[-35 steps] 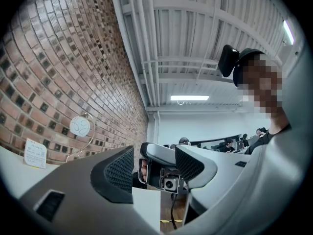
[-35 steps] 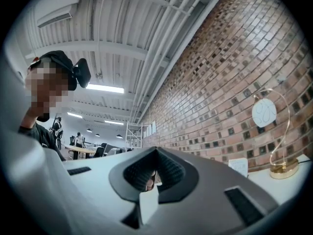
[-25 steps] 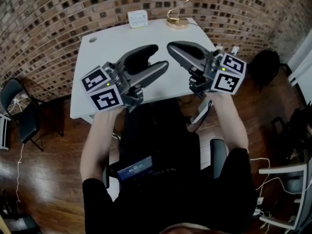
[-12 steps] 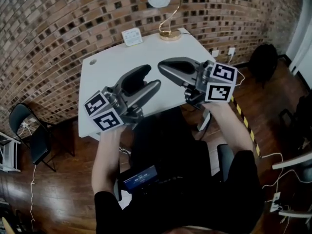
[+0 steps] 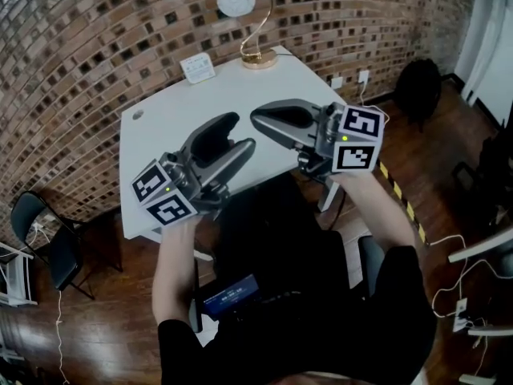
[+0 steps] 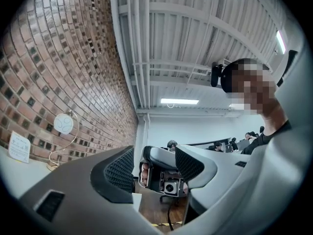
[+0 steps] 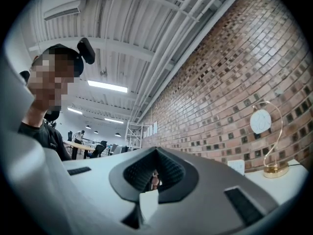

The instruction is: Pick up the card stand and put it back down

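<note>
Left tool (image 5: 243, 131) above table (image 5: 160, 123), jaws spread, nothing between. Right tool (image 5: 258, 119) jaws pressed together, empty. Card stand (image 5: 258, 58) upright at far table edge, well apart.

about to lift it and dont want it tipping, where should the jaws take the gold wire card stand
Probably low on the curved stem of the gold wire card stand, just above its round base: that stays clear of the round white card up top. Come from the open front of the white table, since the brick wall stands close behind it.
</note>
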The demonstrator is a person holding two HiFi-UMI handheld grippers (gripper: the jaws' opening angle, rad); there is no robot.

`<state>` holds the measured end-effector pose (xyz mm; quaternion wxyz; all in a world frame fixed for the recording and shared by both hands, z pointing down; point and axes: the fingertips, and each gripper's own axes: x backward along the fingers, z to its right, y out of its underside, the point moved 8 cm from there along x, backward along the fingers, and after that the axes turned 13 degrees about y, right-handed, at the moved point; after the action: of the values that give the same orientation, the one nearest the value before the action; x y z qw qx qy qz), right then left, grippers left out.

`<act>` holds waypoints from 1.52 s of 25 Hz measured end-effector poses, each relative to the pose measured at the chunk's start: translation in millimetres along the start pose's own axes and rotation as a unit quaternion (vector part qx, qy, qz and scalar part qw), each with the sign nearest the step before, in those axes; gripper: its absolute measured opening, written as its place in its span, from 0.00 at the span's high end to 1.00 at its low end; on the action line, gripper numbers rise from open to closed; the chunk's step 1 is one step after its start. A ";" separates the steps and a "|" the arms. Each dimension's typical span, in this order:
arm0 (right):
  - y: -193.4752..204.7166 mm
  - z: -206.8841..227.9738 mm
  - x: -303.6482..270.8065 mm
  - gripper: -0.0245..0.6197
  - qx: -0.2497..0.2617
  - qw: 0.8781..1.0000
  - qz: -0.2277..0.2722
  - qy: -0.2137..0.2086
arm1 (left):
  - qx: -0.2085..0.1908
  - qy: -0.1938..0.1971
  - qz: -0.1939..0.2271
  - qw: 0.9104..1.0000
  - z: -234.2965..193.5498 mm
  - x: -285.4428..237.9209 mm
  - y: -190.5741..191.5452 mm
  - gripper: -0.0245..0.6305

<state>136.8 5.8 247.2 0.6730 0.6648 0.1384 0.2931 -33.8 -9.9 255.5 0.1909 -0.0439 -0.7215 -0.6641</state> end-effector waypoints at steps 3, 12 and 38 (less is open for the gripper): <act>-1.9 -3.4 1.0 0.95 0.004 1.000 0.002 0.001 | 0.003 0.004 0.006 1.000 -1.7 -0.8 -1.8 0.56; 0.2 0.4 2.7 0.94 -0.004 1.000 0.006 -0.009 | 0.000 -0.002 0.002 1.000 1.5 -1.1 0.7 0.56; 6.2 -12.4 -24.7 0.94 0.005 0.998 0.000 -0.056 | -0.011 -0.040 0.008 0.999 7.6 26.4 -6.5 0.56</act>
<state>108.8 1.3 247.3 0.6764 0.6835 0.1024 0.2545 -61.9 -8.3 257.8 0.1672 -0.0781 -0.7210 -0.6679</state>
